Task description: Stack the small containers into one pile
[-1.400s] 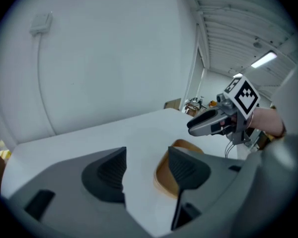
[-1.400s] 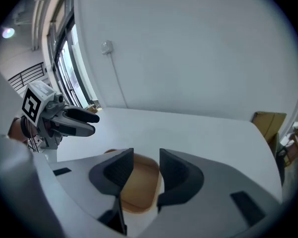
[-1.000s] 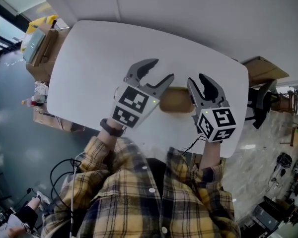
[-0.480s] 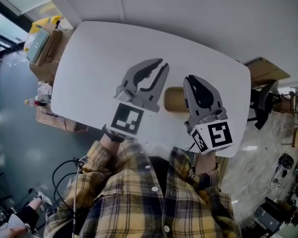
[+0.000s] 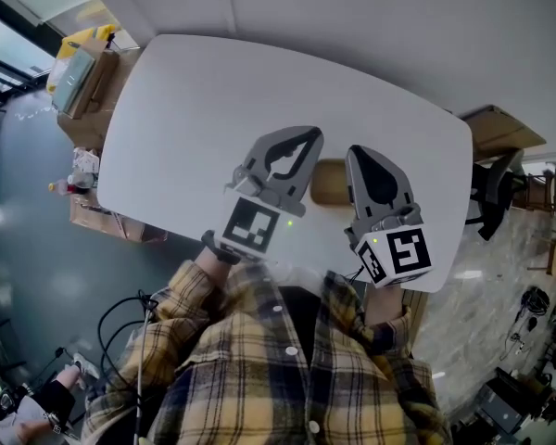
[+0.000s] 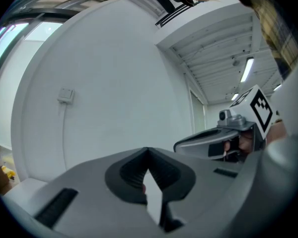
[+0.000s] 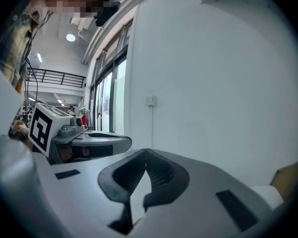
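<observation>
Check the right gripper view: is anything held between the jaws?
No: on the right gripper the jaws, having just been closing, meet tip to tip with nothing between them.

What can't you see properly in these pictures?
- Head view: the tan thing on the table is partly hidden by the left gripper and right gripper; its pieces cannot be counted.
- Both gripper views: aimed at the wall, so the tan thing never shows.
- Head view: floor clutter is too small to name.

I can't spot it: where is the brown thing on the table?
In the head view, the brown thing sits on the white table, between the left gripper and the right gripper, partly hidden behind both.
</observation>
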`<state>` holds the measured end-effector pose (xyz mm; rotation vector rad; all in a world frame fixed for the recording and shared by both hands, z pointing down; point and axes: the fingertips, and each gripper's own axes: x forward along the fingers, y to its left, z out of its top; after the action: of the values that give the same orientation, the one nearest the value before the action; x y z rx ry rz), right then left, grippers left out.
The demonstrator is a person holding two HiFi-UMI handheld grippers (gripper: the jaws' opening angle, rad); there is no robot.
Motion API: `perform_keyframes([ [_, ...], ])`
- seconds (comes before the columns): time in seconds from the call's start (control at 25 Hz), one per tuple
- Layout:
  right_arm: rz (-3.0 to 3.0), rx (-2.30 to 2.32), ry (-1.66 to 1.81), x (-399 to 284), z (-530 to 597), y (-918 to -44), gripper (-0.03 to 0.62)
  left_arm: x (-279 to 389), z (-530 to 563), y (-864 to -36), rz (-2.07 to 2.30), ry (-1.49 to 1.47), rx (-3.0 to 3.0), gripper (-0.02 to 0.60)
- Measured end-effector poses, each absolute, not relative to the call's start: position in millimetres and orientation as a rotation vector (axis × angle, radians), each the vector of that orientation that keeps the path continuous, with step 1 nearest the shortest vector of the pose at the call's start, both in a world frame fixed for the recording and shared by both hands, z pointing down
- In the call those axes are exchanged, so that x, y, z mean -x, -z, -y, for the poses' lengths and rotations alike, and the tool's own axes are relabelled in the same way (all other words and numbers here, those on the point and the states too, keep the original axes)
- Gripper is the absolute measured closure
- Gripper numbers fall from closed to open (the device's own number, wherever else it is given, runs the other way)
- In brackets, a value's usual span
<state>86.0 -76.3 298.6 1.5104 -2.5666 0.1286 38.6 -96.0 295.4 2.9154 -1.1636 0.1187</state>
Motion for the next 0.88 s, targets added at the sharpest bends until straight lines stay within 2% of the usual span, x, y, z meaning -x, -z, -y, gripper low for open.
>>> perform_keyframes([
  [0.88, 2.504, -1.517, -0.195, -112, 66, -318, 0.579, -65, 87, -303, 1.091, -0.182, -2.99, 0.565],
])
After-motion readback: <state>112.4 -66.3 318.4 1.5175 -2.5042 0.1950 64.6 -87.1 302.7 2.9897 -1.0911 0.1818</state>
